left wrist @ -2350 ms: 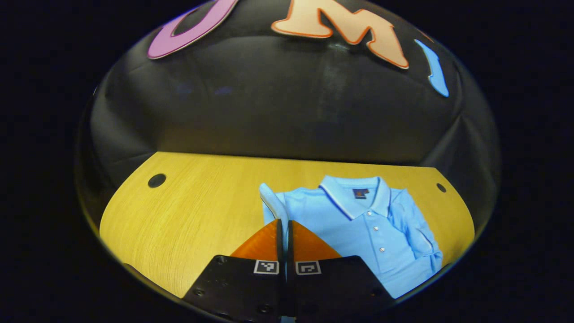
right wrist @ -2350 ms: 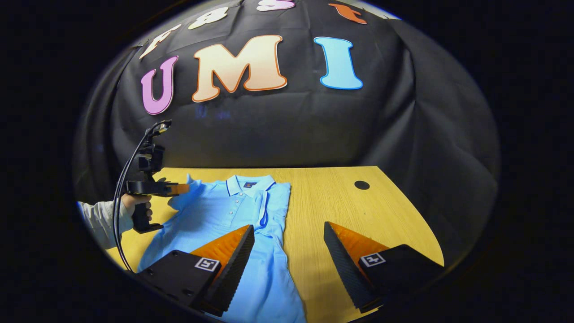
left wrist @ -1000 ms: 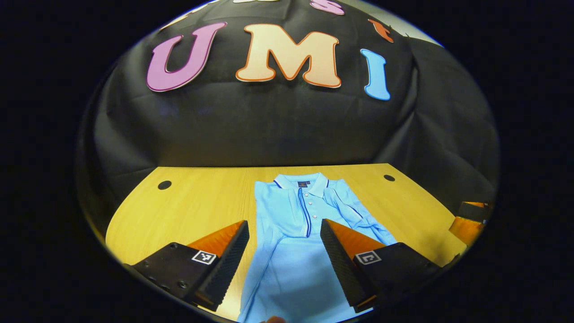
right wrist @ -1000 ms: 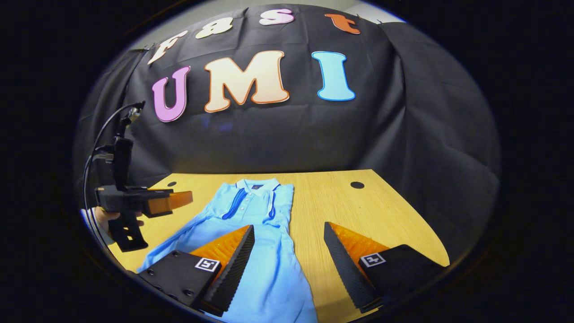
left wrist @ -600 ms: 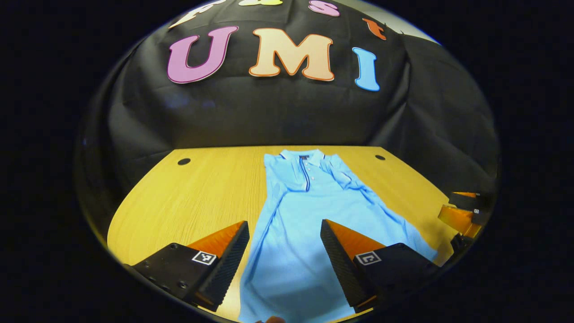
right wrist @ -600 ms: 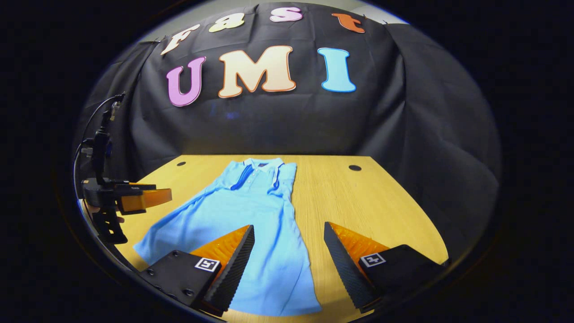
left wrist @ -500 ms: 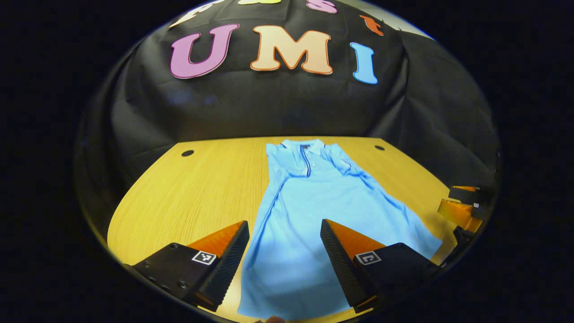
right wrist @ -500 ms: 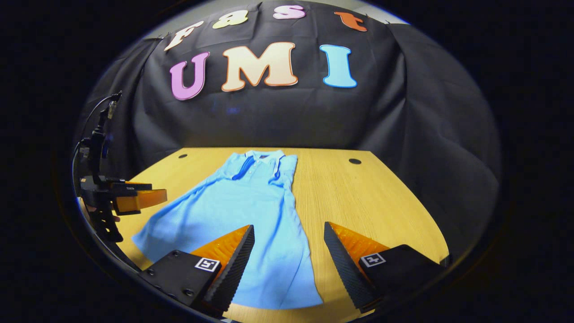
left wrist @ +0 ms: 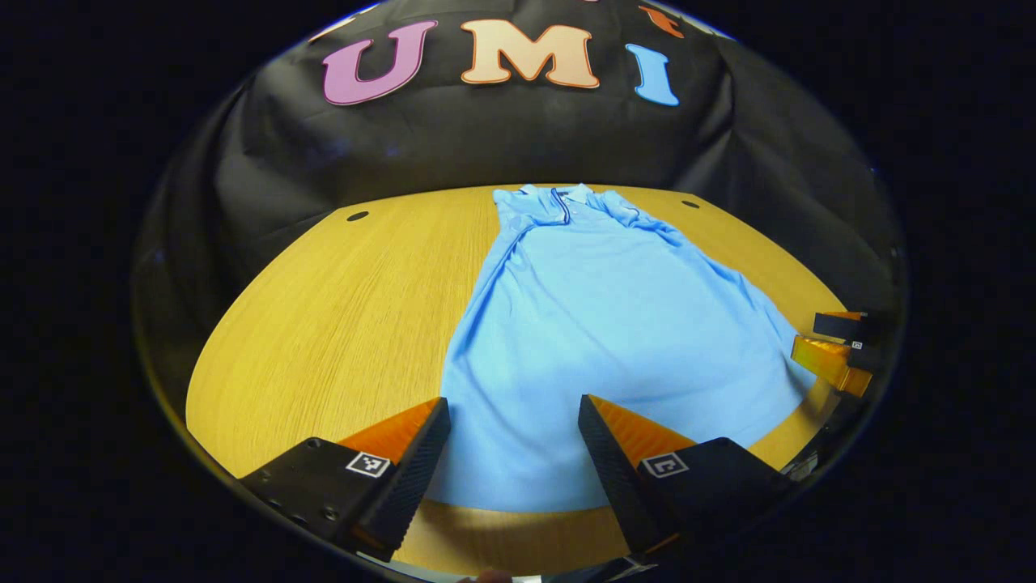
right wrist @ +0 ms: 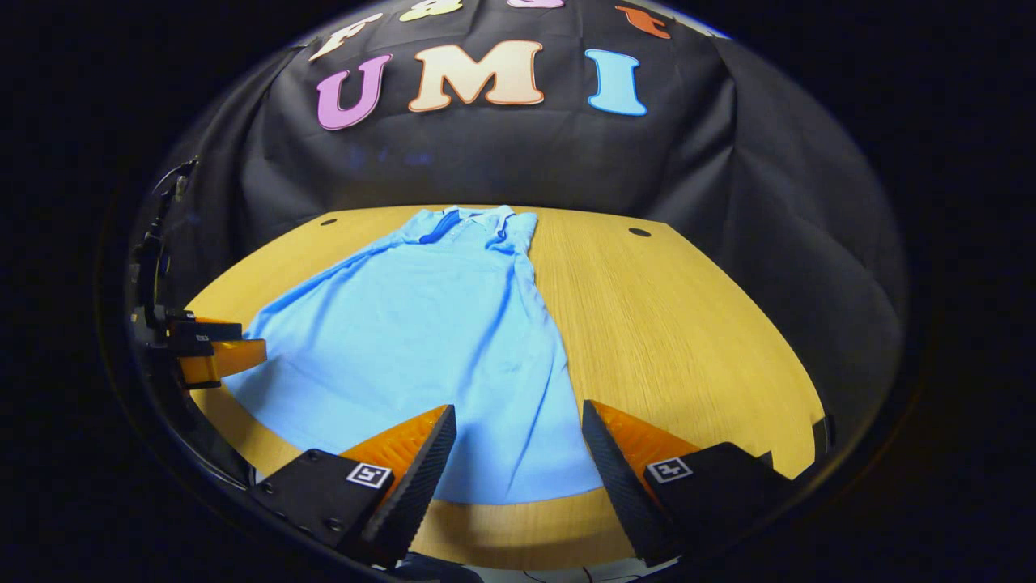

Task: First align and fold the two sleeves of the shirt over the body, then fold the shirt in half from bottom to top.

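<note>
My left tool's (left wrist: 512,441) fingers cover part of the shirt's (left wrist: 607,324) hem. In the right gripper view my left tool (right wrist: 212,355) is cut off at the edge, so I cannot see the hand holding it. The shirt's collar (right wrist: 477,215) is too small to make out buttons. The tabletop's (left wrist: 340,308) near rim is cut off.

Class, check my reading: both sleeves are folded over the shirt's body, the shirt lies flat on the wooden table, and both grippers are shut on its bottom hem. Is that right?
One slip: neither gripper is shut. The left gripper and right gripper are open above the hem of the shirt, as each gripper's own view shows. The rest stands.
</note>
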A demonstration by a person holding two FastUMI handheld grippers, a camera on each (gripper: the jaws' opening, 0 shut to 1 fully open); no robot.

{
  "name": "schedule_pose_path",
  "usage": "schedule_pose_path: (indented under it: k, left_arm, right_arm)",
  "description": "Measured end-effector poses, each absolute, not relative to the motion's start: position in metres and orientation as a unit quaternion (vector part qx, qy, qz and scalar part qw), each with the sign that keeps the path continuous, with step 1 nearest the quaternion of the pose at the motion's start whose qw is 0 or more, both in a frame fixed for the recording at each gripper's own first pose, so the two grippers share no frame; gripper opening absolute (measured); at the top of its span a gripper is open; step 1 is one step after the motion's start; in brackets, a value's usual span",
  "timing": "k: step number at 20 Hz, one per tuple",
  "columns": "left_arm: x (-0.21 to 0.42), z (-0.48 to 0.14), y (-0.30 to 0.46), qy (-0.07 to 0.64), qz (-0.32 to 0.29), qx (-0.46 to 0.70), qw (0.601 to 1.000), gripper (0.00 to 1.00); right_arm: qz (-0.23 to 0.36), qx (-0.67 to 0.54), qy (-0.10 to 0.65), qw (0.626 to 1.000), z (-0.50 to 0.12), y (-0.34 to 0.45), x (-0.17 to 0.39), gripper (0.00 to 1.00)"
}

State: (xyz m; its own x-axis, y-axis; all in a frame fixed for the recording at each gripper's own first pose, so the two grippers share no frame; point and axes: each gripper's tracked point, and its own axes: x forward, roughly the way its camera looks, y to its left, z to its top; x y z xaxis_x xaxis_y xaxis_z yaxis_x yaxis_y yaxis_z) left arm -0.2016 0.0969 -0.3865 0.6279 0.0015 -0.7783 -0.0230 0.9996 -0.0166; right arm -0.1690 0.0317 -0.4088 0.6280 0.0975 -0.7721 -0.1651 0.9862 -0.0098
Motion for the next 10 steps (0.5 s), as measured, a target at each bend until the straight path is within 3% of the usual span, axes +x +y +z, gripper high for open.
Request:
schedule_pose_path:
  k: [5, 7, 8, 9, 10]
  left_arm:
    - [-0.202, -0.387, 0.095, 0.424, 0.008, -0.024, 0.905, 0.97]
    - [-0.201, -0.386, 0.085, 0.417, -0.008, -0.026, 0.908, 0.94]
    - [-0.199, -0.386, 0.079, 0.412, -0.020, -0.029, 0.911, 0.87]
    - [-0.199, -0.384, 0.073, 0.410, -0.027, -0.033, 0.911, 0.64]
    - [-0.198, -0.384, 0.071, 0.411, -0.029, -0.038, 0.910, 0.50]
  right_arm:
    - [0.046, 0.000, 0.462, 0.886, -0.421, 0.032, -0.180, 0.97]
    - [0.067, -0.002, 0.459, 0.886, -0.420, 0.043, -0.182, 0.98]
    - [0.084, -0.002, 0.457, 0.885, -0.421, 0.052, -0.184, 0.91]
    - [0.100, -0.002, 0.454, 0.885, -0.420, 0.060, -0.185, 0.69]
    - [0.106, 0.001, 0.455, 0.884, -0.420, 0.063, -0.188, 0.47]
